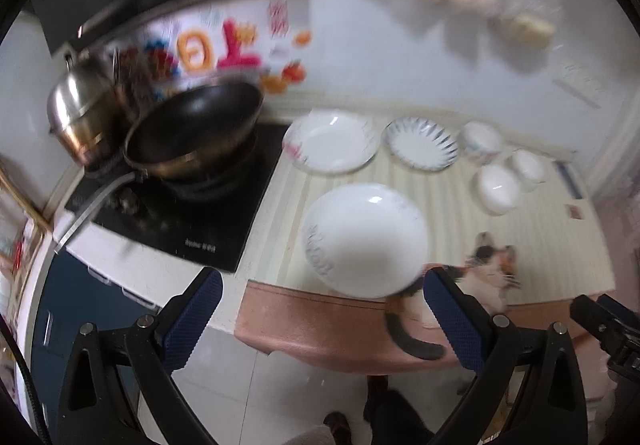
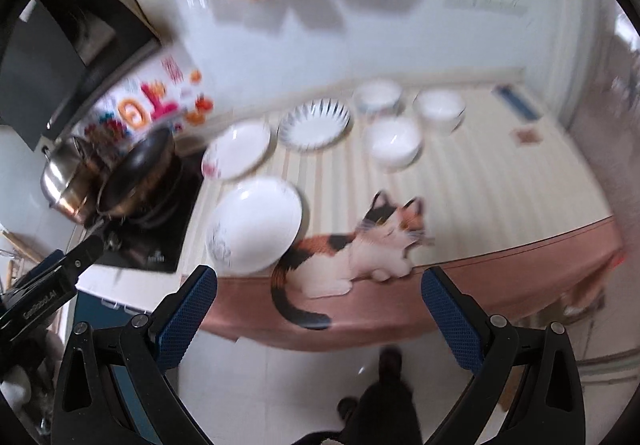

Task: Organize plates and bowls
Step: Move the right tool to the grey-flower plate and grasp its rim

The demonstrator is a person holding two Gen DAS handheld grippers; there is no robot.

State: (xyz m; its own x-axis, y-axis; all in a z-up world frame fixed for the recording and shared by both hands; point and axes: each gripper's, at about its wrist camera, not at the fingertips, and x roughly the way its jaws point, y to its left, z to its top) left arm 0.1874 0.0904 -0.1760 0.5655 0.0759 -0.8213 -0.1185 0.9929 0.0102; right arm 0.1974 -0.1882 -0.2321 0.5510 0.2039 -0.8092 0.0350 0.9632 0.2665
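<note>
Three plates and three bowls lie apart on a striped counter mat. A large white plate [image 1: 366,239] [image 2: 254,229] sits nearest the front edge. Behind it are a red-flowered plate [image 1: 330,143] [image 2: 238,151] and a blue-rayed plate [image 1: 420,143] [image 2: 314,123]. The white bowls [image 1: 498,189] [image 2: 394,141] stand to the right, two more behind [image 1: 482,139] [image 2: 438,109]. My left gripper [image 1: 320,301] is open and empty in front of the counter. My right gripper [image 2: 318,299] is open and empty, also short of the edge.
A black wok [image 1: 196,129] and a steel pot [image 1: 78,109] stand on the black hob [image 1: 224,221] at the left. A printed calico cat [image 2: 360,249] decorates the mat's front. The pink counter edge [image 2: 500,273] runs across below. White floor lies under the grippers.
</note>
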